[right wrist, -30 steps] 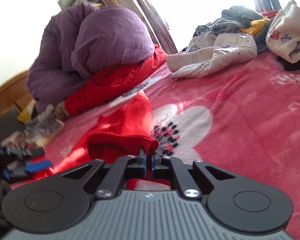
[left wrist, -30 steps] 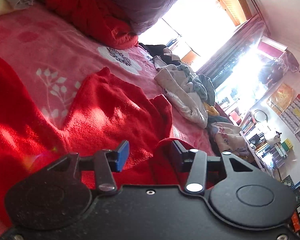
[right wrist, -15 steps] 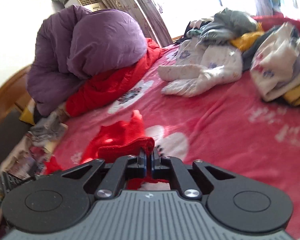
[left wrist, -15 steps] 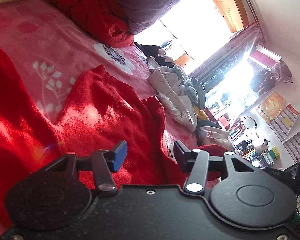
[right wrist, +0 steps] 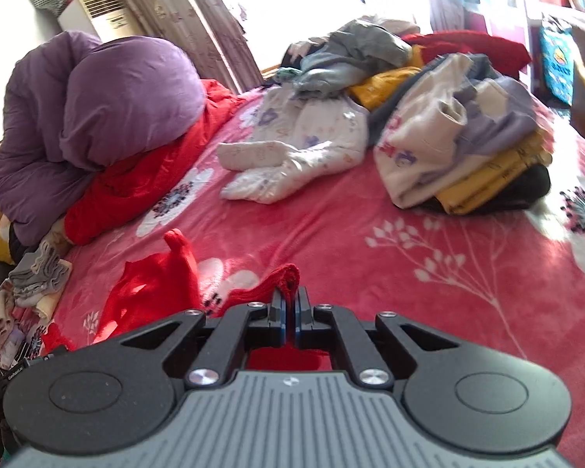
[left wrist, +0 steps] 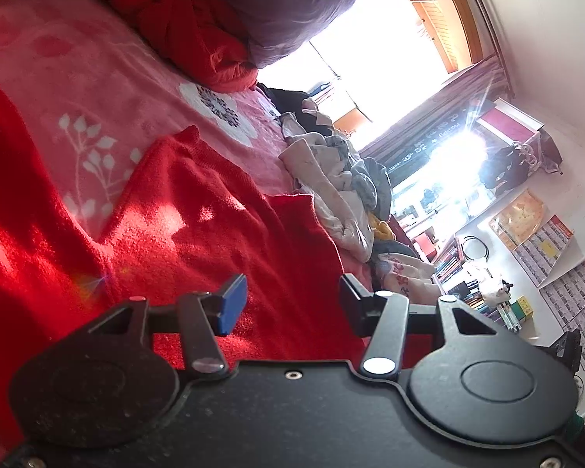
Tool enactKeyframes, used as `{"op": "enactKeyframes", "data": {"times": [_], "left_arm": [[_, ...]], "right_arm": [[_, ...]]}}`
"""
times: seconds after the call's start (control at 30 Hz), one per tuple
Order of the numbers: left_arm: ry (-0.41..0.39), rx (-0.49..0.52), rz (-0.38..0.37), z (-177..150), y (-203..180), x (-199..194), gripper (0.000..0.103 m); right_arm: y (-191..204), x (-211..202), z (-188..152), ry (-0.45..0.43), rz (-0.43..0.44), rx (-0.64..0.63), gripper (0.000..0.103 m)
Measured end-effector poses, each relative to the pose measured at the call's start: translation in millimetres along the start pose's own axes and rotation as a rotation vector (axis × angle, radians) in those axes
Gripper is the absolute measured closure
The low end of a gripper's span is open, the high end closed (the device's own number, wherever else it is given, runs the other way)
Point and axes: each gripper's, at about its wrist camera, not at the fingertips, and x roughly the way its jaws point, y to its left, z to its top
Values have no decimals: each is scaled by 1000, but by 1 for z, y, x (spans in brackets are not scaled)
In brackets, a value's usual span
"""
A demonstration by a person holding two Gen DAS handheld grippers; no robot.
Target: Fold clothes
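— On the pink bedspread (left wrist: 97, 78), starting from the left: what is the left gripper (left wrist: 288, 304) doing over the red sweater (left wrist: 183, 226)?

— Its jaws stand wide apart and hold nothing. It hovers just above the spread part of the sweater, which lies flat across the bedspread. My guess is that it waits there to pin or take an edge once the fold is carried over.

— And the right gripper (right wrist: 290, 312)?

— Its jaws are pressed together on a cuff or hem of the same red sweater (right wrist: 280, 277). The cloth bunches up between the fingers, and more of it trails to the left. Gripping the edge like that lets the person drag that part across.

— Why so low to the bed?

— Probably to keep the knit from sagging or twisting as it is pulled.

— What else lies around?

— A purple quilt (right wrist: 97, 109) is heaped at the head of the bed, a loose pale garment (right wrist: 300, 148) lies mid-bed, and a stack of clothes (right wrist: 468, 148) sits to the right, well apart from the sweater. They seem set aside to leave room for folding.
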Motion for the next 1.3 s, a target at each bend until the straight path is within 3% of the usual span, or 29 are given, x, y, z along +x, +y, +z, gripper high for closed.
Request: {"op": "enactKeyframes", "data": {"times": [0.4, 0.67, 0.97, 1.07, 1.13, 1.3], "left_arm": [[20, -1, 1, -2, 0, 4, 51], [43, -6, 18, -3, 7, 10, 50], [71, -11, 22, -4, 12, 17, 50], [82, -4, 21, -5, 12, 20, 50], [85, -8, 20, -5, 13, 21, 50], [85, -3, 12, -6, 10, 19, 49]], "right_arm": [[-26, 19, 22, 117, -128, -77, 97], [7, 85, 57, 129, -189, -217, 97], [25, 171, 52, 157, -215, -214, 97], [18, 181, 48, 139, -231, -170, 83], [9, 176, 46, 100, -226, -119, 58], [-24, 141, 36, -26, -192, 72, 52]]}}
